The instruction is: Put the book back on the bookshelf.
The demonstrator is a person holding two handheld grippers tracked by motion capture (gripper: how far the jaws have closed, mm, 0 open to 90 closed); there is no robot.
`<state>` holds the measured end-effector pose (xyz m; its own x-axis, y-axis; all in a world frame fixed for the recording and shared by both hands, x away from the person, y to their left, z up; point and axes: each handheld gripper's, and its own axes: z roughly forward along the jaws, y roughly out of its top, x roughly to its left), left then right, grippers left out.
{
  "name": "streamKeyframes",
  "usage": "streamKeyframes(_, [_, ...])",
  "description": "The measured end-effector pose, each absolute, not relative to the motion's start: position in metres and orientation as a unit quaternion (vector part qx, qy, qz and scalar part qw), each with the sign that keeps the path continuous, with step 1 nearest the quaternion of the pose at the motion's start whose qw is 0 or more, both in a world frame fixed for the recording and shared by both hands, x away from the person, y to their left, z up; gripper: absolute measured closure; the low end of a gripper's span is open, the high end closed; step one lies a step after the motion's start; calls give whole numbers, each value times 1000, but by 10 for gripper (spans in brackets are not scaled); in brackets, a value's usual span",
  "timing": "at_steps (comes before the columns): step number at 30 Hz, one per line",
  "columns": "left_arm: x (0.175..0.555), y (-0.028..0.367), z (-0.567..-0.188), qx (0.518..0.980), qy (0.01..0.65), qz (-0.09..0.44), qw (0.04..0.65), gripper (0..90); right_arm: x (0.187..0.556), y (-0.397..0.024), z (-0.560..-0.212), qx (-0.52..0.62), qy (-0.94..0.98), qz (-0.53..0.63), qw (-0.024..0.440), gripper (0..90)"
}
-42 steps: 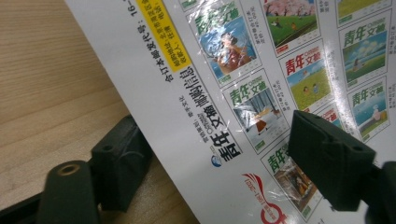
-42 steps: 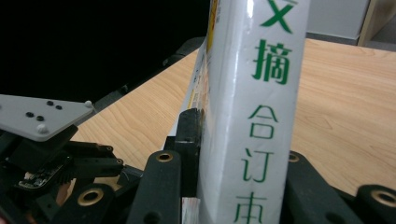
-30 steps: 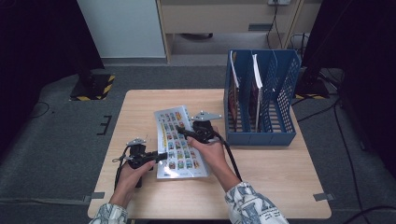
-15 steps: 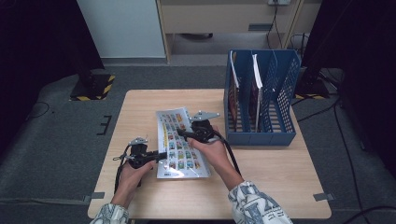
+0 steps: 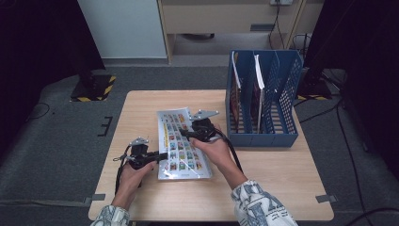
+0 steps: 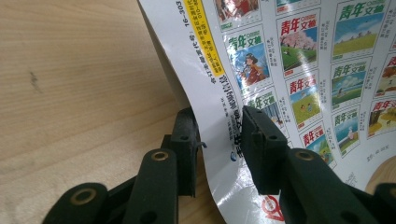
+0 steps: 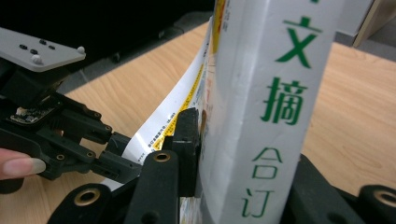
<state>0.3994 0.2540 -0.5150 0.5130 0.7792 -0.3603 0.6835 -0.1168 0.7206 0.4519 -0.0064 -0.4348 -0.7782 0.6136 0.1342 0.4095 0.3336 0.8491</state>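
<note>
A magazine [image 5: 181, 148] with a cover of small colourful pictures lies on the wooden table [image 5: 282, 179]. My left gripper [image 5: 162, 155] is at its left edge. In the left gripper view the curled cover [image 6: 299, 70] runs through the gap of this gripper [image 6: 219, 140]; its jaws have just been closing and stand apart, not pinching it. My right gripper [image 5: 186, 134] is at the magazine's right side. Its jaws have just closed further, and it [image 7: 243, 144] is shut on the white spine [image 7: 280, 93] printed with green characters. The left gripper [image 7: 116, 156] shows beyond it.
A blue file rack [image 5: 287, 84] with several upright books stands at the table's right rear, close to my right hand. Bare table lies to the left and along the front edge. Dark floor surrounds the table.
</note>
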Motion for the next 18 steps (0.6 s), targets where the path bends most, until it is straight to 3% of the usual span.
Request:
streamKeyframes(12, [405, 258, -499, 749, 469, 121, 452, 709, 454, -11, -423, 305, 791, 519, 111, 724])
streamKeyframes(18, [403, 260, -498, 751, 463, 123, 455, 719, 454, -13, -420, 300, 793, 520, 102, 712])
